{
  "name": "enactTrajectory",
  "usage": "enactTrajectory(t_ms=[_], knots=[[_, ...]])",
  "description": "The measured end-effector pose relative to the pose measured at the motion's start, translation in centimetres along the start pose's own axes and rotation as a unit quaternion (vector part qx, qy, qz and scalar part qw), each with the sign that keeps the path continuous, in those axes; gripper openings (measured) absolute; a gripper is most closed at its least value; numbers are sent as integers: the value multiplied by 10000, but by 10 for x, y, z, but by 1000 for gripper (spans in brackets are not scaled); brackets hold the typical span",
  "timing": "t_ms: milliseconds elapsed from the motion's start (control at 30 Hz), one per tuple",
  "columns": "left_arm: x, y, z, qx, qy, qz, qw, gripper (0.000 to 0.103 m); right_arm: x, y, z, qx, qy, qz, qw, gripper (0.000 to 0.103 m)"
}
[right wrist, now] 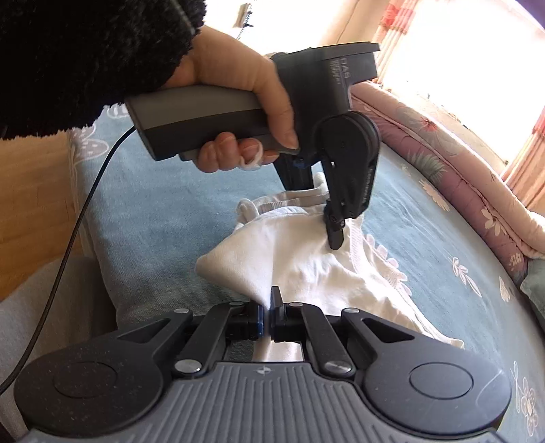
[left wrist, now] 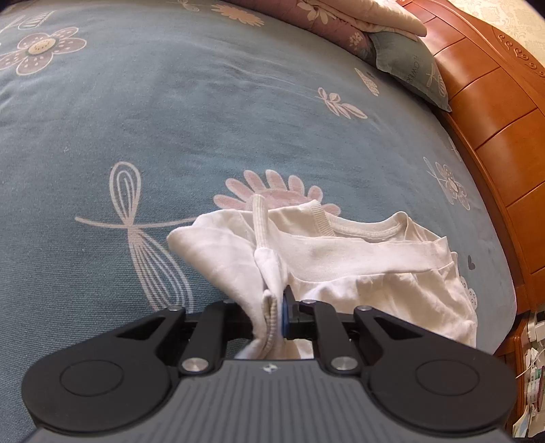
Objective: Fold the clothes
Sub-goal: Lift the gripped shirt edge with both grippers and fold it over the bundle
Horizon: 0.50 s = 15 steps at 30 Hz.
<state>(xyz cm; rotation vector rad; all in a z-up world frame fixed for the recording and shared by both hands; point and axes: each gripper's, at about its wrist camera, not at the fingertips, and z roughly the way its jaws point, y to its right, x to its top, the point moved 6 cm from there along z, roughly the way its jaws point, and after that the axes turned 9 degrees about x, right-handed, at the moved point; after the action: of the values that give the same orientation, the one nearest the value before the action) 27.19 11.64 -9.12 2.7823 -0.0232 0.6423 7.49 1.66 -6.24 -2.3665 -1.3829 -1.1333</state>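
White cotton top (left wrist: 357, 259) lies bunched on blue floral bedsheet (left wrist: 170, 119), folding barely begun; left gripper (left wrist: 274, 313) and right gripper (right wrist: 266, 315) each pinch its fabric.

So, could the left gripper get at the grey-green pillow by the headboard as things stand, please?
Probably not yet: the left gripper is shut on the white shirt, though only open bedspread lies before the pillow.

This is a home bedroom. A bed (left wrist: 170, 119) with a blue sheet printed in pale flowers fills the view. At its head stands a carved, glossy wooden headboard (left wrist: 494, 112), with a grey-green pillow (left wrist: 408, 64) and a folded pink floral quilt (right wrist: 453, 167) beside it. Beyond the bed, pink striped curtains (right wrist: 395, 20) hang at a bright window.
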Motion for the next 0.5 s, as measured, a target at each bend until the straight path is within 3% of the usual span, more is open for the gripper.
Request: enactTrajectory(t_ms=[300,500], knots=[[21,67,-21,200,211,671,9973,12,-21,36,-54,-119,596,722,9955,7],[31,126,-27,275,329,1173,9922,12,-40,61,-94,-199,1072,1412,9840,7]])
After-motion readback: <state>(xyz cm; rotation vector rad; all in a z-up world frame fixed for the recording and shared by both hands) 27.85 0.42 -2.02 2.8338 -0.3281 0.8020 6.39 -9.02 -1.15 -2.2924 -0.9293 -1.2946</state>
